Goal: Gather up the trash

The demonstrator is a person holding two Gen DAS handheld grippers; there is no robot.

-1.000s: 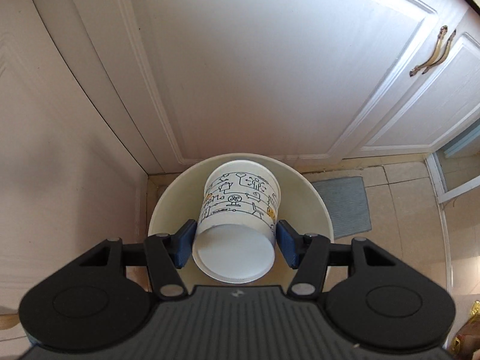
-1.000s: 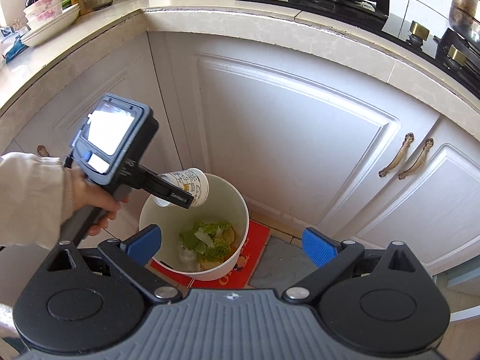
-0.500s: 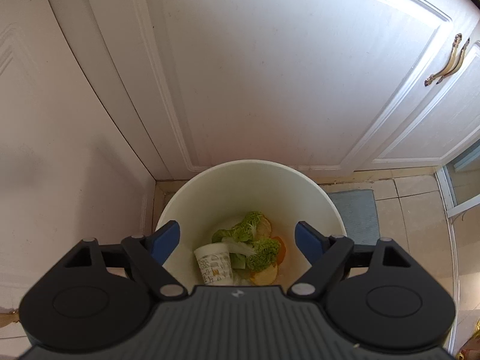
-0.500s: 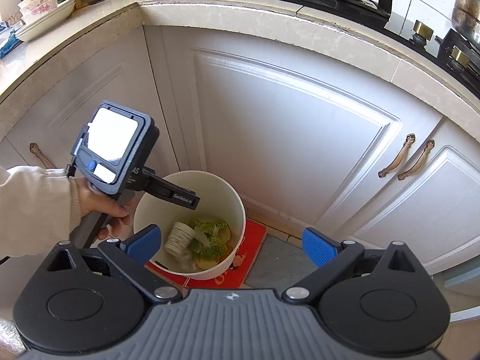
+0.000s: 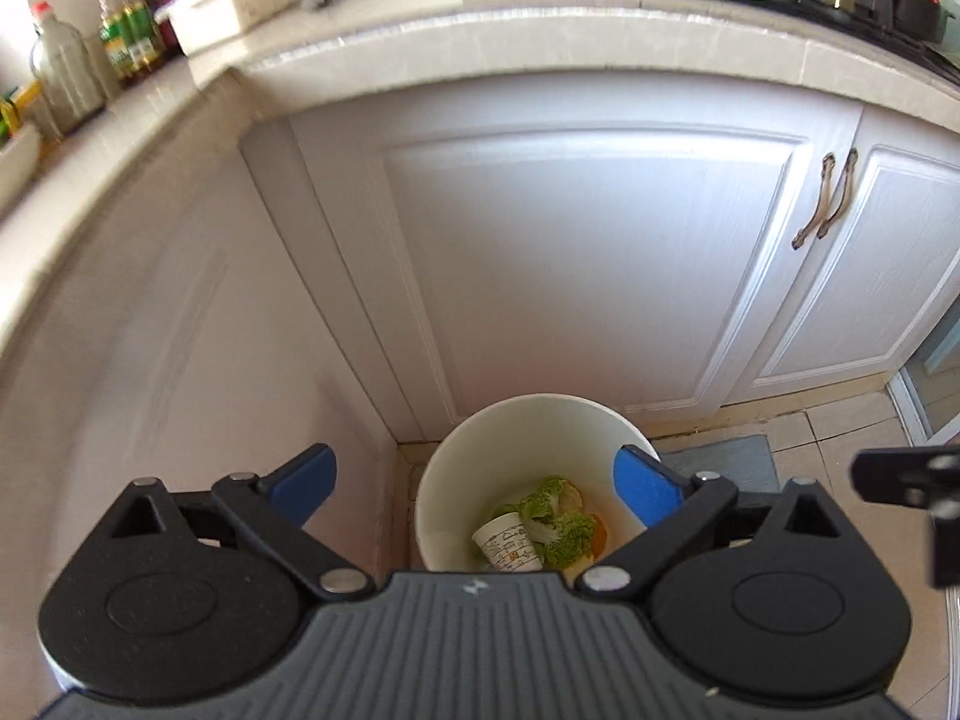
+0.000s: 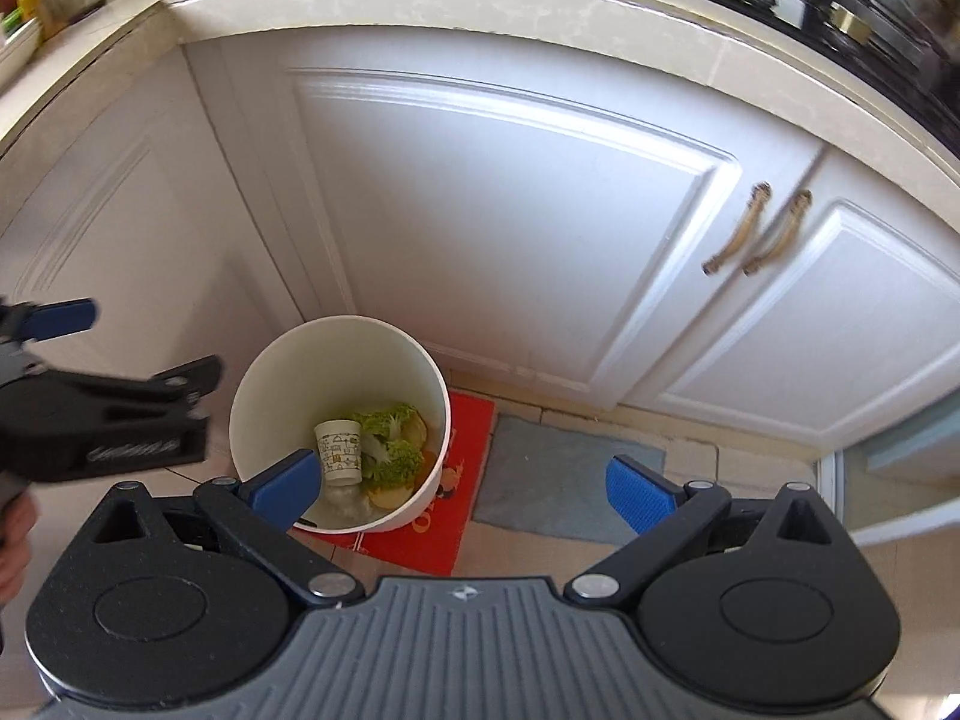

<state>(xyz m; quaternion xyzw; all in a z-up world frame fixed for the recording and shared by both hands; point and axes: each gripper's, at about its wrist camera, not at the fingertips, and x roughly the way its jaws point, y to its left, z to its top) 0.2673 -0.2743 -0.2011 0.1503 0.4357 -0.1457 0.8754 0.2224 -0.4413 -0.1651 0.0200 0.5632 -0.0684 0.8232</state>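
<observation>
Left tool [image 5: 474, 483] tilted down over bin [image 5: 456, 468], jaws just opened wide, empty, paper cup [image 5: 507, 549] inside.

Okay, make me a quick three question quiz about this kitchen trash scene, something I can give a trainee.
1. True or false: the paper cup lies inside the bin.
2. What is between the fingers of the left gripper?
A. the cup
B. nothing
C. a bottle
3. What green trash lies next to the cup in the bin?

Key
1. True. It lies on its side beside the other trash.
2. B. Its jaws have just been opening, they stand wide, and the cup lies far below in the bin.
3. Leafy vegetable scraps.
</observation>
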